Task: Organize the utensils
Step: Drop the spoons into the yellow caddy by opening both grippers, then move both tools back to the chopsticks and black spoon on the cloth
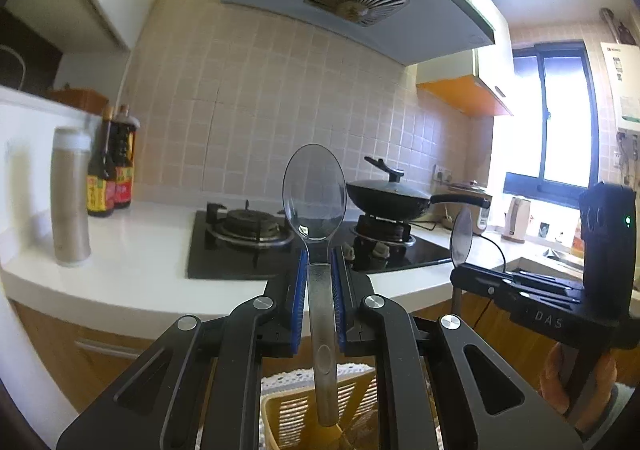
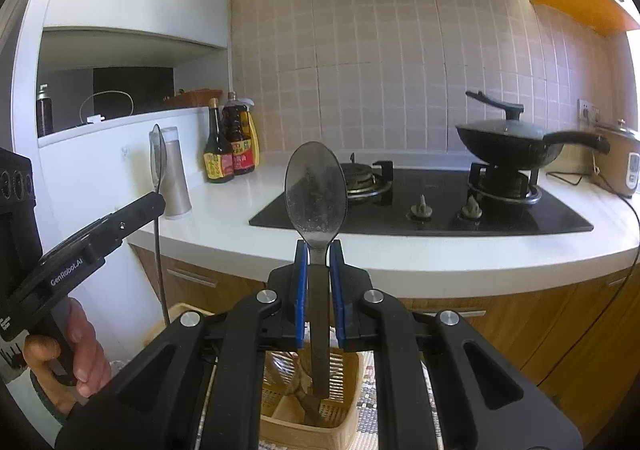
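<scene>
In the left wrist view my left gripper (image 1: 320,256) is shut on the handle of a clear plastic spoon (image 1: 314,193), bowl pointing up. Under it sits a yellow slotted utensil basket (image 1: 288,410) on a lace mat. My right gripper (image 2: 318,248) is shut on a dark grey spoon (image 2: 316,189), also bowl up, above the same basket (image 2: 344,406), which holds several utensils. Each gripper shows in the other's view: the right one (image 1: 460,270) at the right with its spoon (image 1: 462,236), the left one (image 2: 158,201) at the left with the clear spoon (image 2: 158,153). Hands hold both.
A white counter (image 2: 440,258) runs ahead with a black gas hob (image 2: 420,205) and a lidded black wok (image 2: 508,145) on the right burner. Sauce bottles (image 2: 230,145) and a grey canister (image 2: 174,173) stand at the left. A rice cooker (image 2: 622,161) is at the right.
</scene>
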